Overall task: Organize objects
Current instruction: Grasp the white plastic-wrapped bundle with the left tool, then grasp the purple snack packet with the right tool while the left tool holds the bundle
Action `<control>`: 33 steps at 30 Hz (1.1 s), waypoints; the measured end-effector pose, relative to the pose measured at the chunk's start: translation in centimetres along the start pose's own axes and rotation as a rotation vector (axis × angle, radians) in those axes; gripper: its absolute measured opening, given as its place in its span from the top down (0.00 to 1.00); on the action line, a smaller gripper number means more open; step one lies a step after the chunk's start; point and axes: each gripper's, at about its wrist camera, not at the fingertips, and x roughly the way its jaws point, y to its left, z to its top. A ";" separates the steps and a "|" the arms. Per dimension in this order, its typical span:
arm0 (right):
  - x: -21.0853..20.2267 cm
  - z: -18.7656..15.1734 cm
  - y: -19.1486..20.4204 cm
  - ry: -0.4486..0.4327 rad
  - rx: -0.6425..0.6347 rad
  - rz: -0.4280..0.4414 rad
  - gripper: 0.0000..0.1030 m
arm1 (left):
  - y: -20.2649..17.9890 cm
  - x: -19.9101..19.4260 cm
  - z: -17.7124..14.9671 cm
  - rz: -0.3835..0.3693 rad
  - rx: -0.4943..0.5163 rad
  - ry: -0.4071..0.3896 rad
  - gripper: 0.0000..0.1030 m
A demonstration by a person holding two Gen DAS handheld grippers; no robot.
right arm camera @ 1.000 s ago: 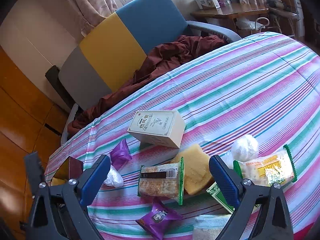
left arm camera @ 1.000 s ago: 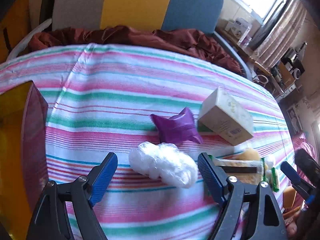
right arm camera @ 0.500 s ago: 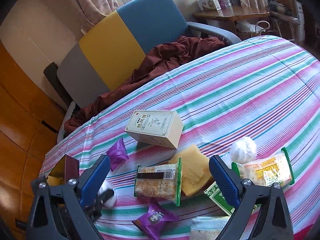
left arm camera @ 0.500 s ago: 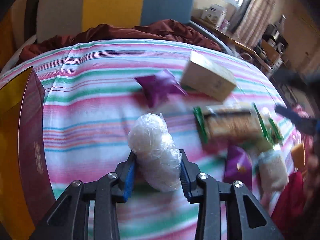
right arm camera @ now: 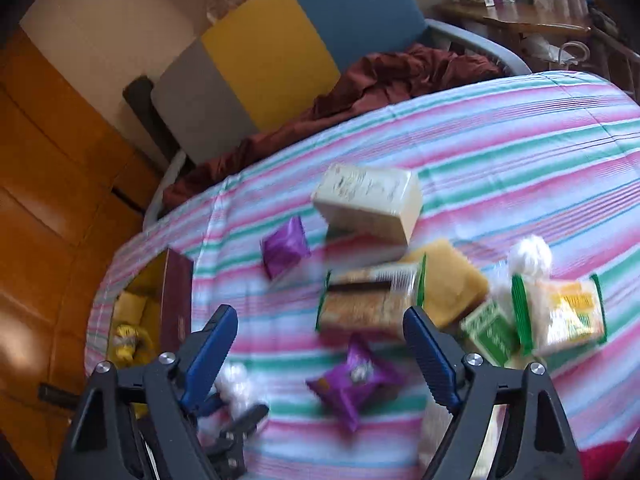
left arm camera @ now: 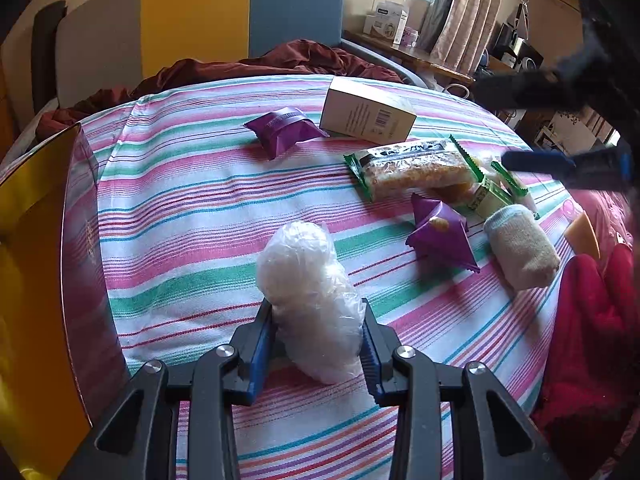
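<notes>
The left claw pinches one white plastic-wrapped bundle above the striped worktop's near edge. The right claw is spread wide. Farther on lie two purple packets, one rolled sock and one cream box. At the left edge, an open maroon box holds yellow items.

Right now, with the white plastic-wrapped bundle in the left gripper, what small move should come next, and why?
Probably carry it left toward the open box. The left gripper is shut on the white plastic-wrapped bundle, and the box stands at the table's left edge with a yellow item already inside in the right wrist view. The right gripper is open and holds nothing.
</notes>
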 end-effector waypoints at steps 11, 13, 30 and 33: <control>6.3 -3.3 -1.8 0.172 0.166 -0.109 0.54 | -0.3 -0.4 -1.1 0.002 0.039 -0.020 0.63; 6.3 -3.0 -1.8 0.146 0.148 -0.132 0.54 | -0.4 -0.5 -1.3 0.000 0.045 -0.025 0.63; 6.8 -2.9 -1.9 0.147 0.106 -0.176 0.55 | -0.4 -1.1 -1.9 -0.015 0.060 -0.035 0.67; 5.8 -2.5 -2.2 0.092 0.166 -0.064 0.26 | -0.4 -1.1 -1.9 -0.017 0.059 -0.032 0.67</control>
